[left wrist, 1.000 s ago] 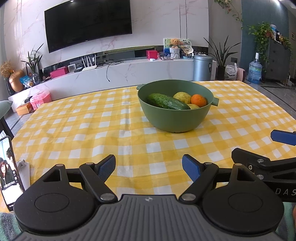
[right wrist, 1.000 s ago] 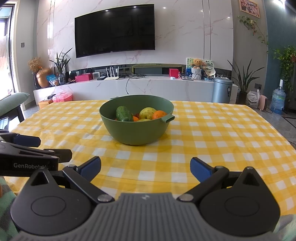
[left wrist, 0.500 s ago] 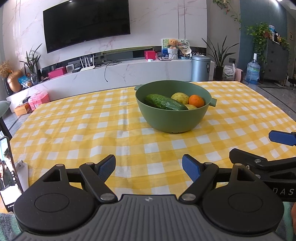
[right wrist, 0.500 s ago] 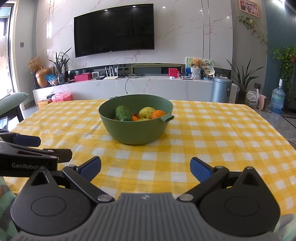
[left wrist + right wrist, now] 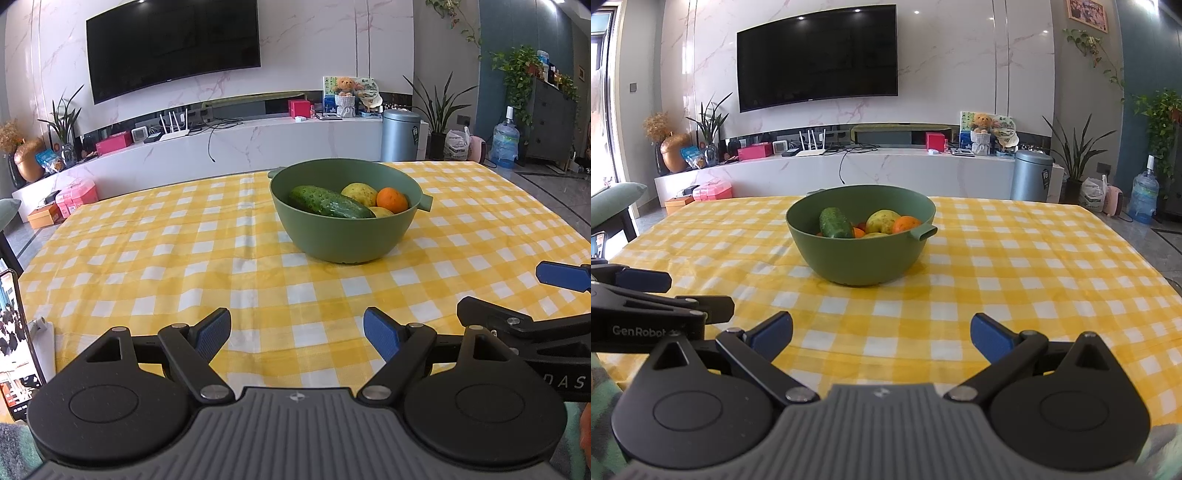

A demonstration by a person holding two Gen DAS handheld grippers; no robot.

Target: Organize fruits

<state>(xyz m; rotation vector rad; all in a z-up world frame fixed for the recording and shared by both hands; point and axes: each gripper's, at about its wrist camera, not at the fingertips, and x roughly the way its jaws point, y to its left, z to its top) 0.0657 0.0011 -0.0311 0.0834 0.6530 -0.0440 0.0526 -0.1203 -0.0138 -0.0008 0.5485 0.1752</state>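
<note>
The left hand-held gripper (image 5: 297, 334) and the right hand-held gripper (image 5: 881, 332), both open and empty, face the green bowl (image 5: 860, 258) mid-desk (image 5: 1034, 266), whose cucumber (image 5: 330, 202) lies slantwise, seemingly nearer the left.

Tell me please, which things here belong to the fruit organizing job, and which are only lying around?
Belong to the job:
- green bowl
- cucumber
- orange
- yellow-green fruit
- left gripper, open
- right gripper, open

Only lying around:
- phone at the table edge
- checkered tablecloth
- television
- bin
</note>
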